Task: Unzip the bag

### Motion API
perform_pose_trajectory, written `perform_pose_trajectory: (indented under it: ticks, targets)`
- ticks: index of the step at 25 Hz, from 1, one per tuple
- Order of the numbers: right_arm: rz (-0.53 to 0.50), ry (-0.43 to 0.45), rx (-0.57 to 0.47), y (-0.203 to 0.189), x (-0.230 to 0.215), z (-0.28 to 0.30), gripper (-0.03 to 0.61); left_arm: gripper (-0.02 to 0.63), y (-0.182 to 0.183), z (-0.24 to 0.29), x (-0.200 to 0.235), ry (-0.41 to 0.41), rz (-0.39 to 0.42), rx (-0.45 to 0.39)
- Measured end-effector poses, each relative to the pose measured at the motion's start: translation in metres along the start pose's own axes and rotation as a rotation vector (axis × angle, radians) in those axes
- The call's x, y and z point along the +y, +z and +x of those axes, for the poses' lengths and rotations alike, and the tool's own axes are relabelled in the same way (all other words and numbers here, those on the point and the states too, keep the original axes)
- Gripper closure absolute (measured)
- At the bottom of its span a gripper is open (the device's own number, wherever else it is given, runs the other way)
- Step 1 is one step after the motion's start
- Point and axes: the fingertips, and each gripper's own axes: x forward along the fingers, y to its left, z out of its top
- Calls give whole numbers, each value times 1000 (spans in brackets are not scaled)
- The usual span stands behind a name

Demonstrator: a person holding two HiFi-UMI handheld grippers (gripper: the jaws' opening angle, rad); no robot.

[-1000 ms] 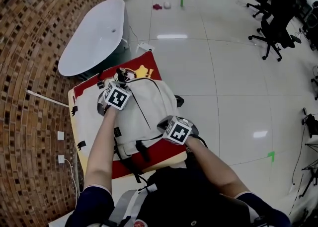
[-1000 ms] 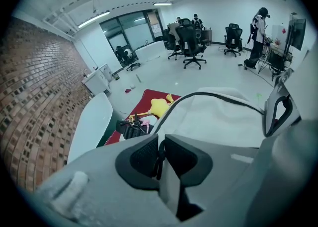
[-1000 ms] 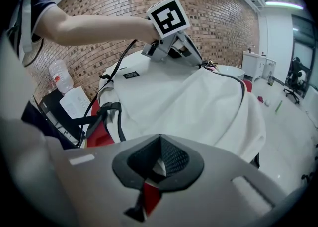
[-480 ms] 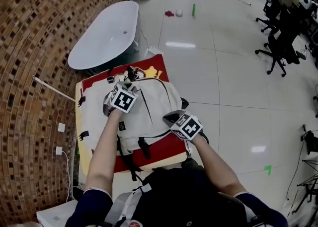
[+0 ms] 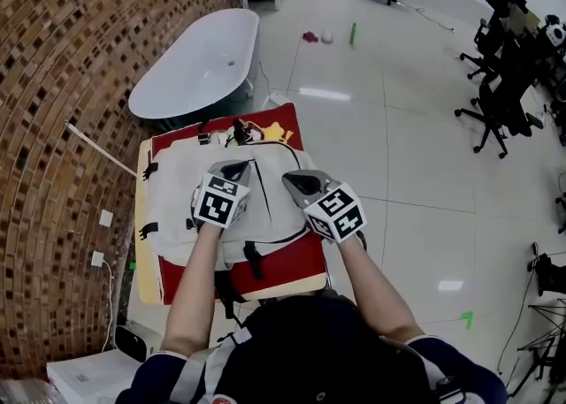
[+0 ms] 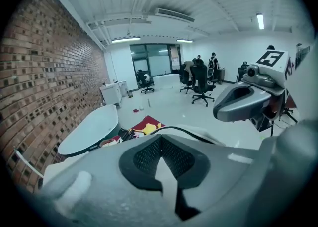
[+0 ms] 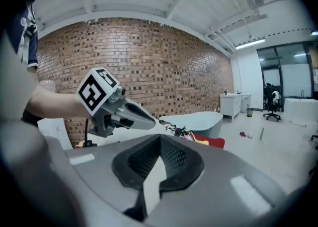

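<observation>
A white backpack [image 5: 265, 217] with a black zipper line lies flat on a red cloth [image 5: 292, 270] on the table. Both grippers hover above it, side by side, touching nothing. My left gripper [image 5: 233, 169] is over the bag's left half; its jaws have just been closing and now meet with nothing between them [image 6: 160, 140]. My right gripper [image 5: 297, 183] is over the bag's right half, its pads [image 7: 171, 159] likewise together and empty. Each gripper shows in the other's view: the right gripper [image 6: 233, 107] and the left gripper [image 7: 136, 116]. Colourful trinkets [image 5: 249, 134] sit at the bag's far end.
A white bathtub [image 5: 199, 62] stands just beyond the table against the brick wall [image 5: 62, 84]. Office chairs [image 5: 495, 97] are at the far right on the glossy tiled floor. The table's pale edge [image 5: 144, 278] runs along the left.
Both grippers have risen off the bag and drawn closer together, the right one swinging up from the bag's right edge. The bag lies where it was.
</observation>
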Motion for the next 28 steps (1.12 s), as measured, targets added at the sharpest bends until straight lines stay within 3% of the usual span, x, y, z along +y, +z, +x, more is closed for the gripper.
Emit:
perform_pose_trajectory:
  ticks: [10, 19, 28]
  targets:
    - [-38, 48, -171, 57, 24, -6, 575, 614, 17, -57, -18, 25, -209, -275]
    - [-74, 88, -272, 93, 49, -13, 575, 614, 38, -98, -22, 46, -259, -412]
    - [-87, 111, -291, 101, 58, -16, 575, 614, 50, -113, -24, 30, -258, -456]
